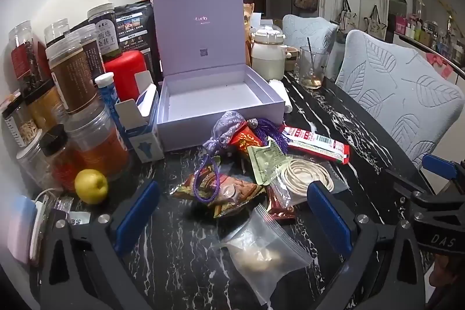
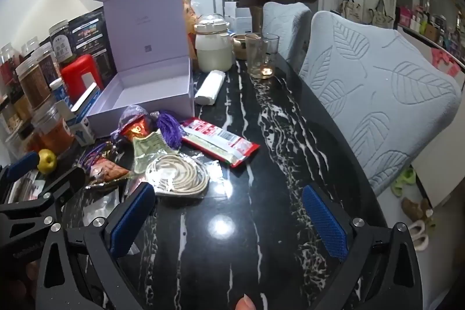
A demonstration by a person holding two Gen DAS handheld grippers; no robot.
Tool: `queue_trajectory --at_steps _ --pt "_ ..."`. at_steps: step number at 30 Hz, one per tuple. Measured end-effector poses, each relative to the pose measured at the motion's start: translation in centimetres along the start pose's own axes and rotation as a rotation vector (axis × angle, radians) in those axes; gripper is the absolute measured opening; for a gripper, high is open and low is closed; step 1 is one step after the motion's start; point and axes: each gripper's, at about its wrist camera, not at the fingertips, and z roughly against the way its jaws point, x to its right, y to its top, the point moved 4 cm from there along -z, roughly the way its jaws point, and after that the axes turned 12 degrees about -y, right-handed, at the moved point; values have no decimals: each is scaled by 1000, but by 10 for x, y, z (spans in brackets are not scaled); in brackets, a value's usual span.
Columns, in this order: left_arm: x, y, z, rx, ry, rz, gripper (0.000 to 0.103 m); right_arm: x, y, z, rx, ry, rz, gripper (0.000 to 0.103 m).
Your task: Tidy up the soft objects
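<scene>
Gaping wide, both grippers' fingers [image 1: 136, 218] [image 2: 325, 222] empty above table [image 2: 261, 164].

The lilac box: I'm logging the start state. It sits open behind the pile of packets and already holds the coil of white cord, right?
Not quite. The lilac box is open behind the pile but empty; the coil of white cord lies in its clear bag on the table in front, as the left wrist view shows.
</scene>
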Motion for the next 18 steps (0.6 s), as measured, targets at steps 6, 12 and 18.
queue_trajectory --at_steps 6,12,18 --pt "-1 -2 2 -9 -2 12 103 -1 -1 1 4 -9 -4 103" --pt "1 -1 -3 -9 -6 17 103 -2 -3 -4 -2 -18 13 103" --pt "1 -3 -2 -15 -18 20 103 -3 -4 -5 -1 -11 16 103"
